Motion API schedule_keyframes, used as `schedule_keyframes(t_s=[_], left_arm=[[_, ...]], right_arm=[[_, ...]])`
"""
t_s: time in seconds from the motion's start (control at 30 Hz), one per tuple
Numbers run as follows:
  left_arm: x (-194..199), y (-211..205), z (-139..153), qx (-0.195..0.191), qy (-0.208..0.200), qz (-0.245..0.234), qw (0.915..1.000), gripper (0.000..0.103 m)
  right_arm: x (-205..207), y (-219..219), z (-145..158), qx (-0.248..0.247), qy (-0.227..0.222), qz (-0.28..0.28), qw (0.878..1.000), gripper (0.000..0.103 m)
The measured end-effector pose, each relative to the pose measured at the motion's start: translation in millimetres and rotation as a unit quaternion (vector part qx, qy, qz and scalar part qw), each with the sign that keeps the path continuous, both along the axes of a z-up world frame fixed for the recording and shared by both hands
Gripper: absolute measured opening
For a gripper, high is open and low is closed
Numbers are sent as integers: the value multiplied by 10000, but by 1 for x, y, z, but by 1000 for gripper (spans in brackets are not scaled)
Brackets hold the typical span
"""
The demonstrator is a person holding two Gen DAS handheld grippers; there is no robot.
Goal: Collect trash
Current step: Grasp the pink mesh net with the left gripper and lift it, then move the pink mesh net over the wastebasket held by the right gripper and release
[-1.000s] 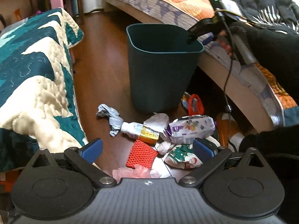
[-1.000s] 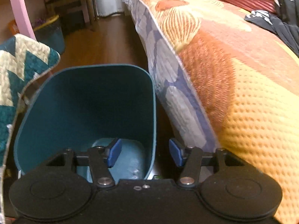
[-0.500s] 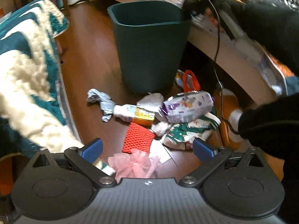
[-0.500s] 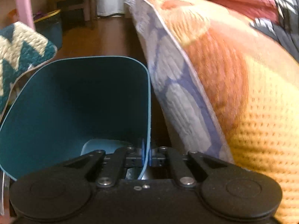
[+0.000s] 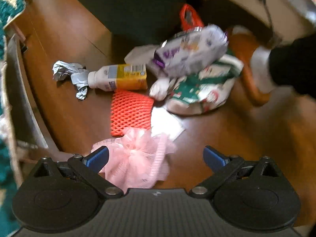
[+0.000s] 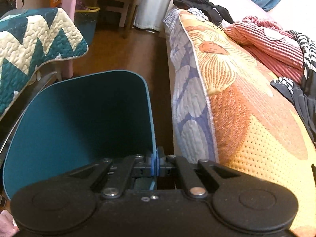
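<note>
My left gripper (image 5: 156, 156) hangs open, pointing steeply down over a heap of trash on the wooden floor. A pink mesh puff (image 5: 136, 158) lies between its blue fingers, close to the left one. Beyond it lie a red foam net (image 5: 130, 112), a white and yellow bottle (image 5: 120, 77), crumpled silver foil (image 5: 67, 71), a purple snack bag (image 5: 189, 49) and a green and white wrapper (image 5: 199, 90). My right gripper (image 6: 156, 163) is shut on the right rim of the teal bin (image 6: 83, 118), whose base shows dark in the left wrist view.
A bed with an orange floral cover (image 6: 246, 108) runs along the right of the bin. A teal and cream quilt (image 6: 35, 47) hangs at the left. A dark sleeve (image 5: 292, 63) and an orange object (image 5: 246, 63) sit right of the trash.
My left gripper has dropped toward the floor, and the trash now looks much nearer, with the pink puff between its fingers. My right gripper closed on the bin rim and rolled slightly.
</note>
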State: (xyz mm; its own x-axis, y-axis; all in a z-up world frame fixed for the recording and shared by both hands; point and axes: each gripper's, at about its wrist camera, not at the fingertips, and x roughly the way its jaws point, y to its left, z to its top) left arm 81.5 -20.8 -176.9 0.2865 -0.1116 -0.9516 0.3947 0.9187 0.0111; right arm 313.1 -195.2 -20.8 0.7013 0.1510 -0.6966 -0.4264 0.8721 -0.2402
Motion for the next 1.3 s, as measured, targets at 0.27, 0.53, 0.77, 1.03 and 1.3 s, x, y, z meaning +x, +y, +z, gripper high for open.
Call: schedule_keyframes(t_s=[0.27, 0.53, 0.77, 1.03, 1.3], left_arm=[[14, -17, -90, 1277, 607, -365, 9893, 42], [27, 3, -41, 789, 503, 412, 9948, 17], [34, 7, 76, -368, -259, 1067, 9933, 14], [70, 1, 216, -1198, -2002, 1241, 9644, 15], [158, -17, 187, -820, -1994, 1432, 9659, 15]], right_arm=[[-2, 4, -2, 135, -15, 41, 9999, 4], [-3, 3, -2, 199, 1, -24, 9998, 4], [-3, 3, -2, 228, 5, 11, 9997, 4], [-7, 14, 0, 191, -41, 100, 9998, 4], [-21, 33, 3, -17, -232, 582, 9980, 5]])
